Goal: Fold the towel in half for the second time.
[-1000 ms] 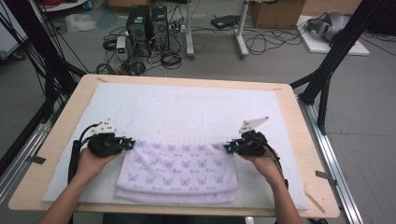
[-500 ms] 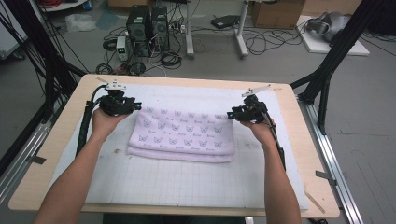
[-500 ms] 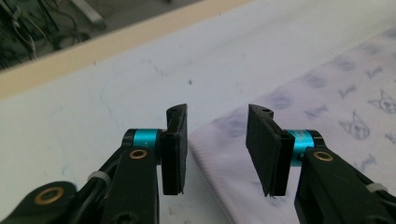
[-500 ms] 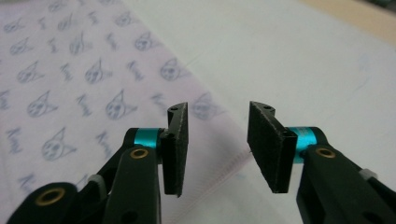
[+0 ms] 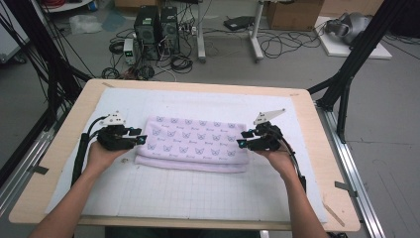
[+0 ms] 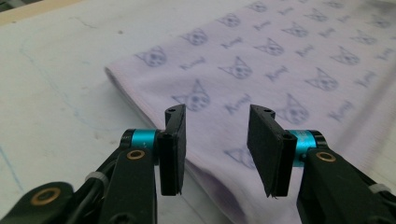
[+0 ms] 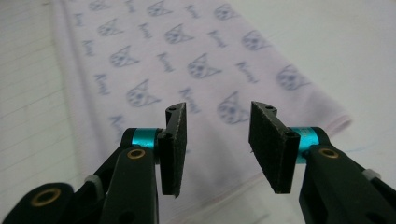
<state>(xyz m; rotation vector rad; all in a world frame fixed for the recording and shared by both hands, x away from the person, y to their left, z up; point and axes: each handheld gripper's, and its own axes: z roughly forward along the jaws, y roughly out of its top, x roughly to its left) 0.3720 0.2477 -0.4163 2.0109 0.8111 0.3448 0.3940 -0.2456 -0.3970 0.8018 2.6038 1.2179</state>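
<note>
A pale lilac towel (image 5: 193,141) printed with small blue cat faces lies folded into a flat band on the white gridded mat (image 5: 198,198). My left gripper (image 5: 141,140) sits at its left end, jaws apart and nothing between them. In the left gripper view the gripper (image 6: 217,112) hovers over the towel's (image 6: 280,60) folded corner. My right gripper (image 5: 241,139) is at the right end. In the right gripper view it (image 7: 217,109) stands open just above the towel (image 7: 177,60). Both pairs of jaws have just been opening.
The mat covers most of a wooden table (image 5: 198,85). Black frame struts (image 5: 346,84) rise by the table's right far corner. Computer towers (image 5: 156,27), cables and a cardboard box stand on the floor beyond the far edge.
Both hands carried the towel's near edge to the far side, folding it in half, then let go. They have drawn back toward me, to the band's two ends.
</note>
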